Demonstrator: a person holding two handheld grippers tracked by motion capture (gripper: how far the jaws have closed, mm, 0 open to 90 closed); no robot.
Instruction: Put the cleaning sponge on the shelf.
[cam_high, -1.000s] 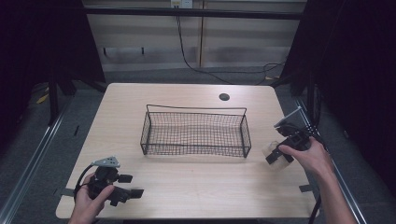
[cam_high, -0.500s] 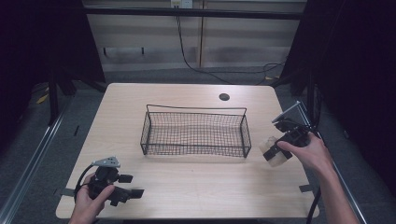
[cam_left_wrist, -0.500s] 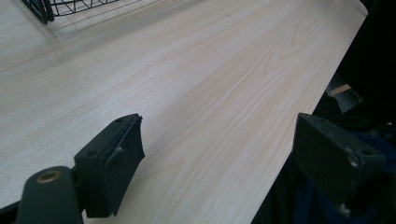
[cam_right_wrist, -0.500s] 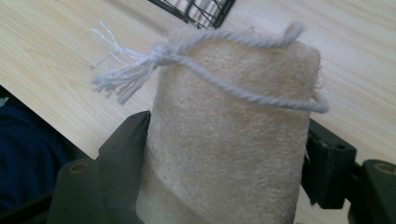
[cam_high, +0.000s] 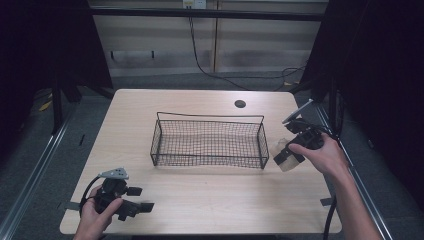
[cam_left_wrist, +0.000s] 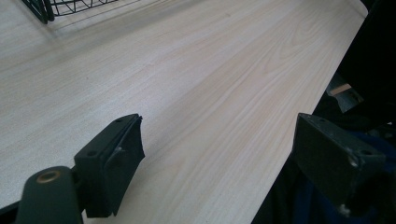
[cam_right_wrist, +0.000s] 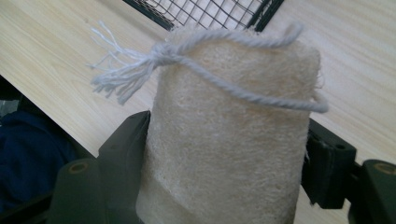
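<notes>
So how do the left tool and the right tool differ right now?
The right tool is shut on the loofah pad; the left tool is open, nothing between its jaws. The right tool is beside the right end of the wire basket; the left tool is at the table's near left corner, apart from the wire basket. Both are hand-held, with black jaws.
</notes>
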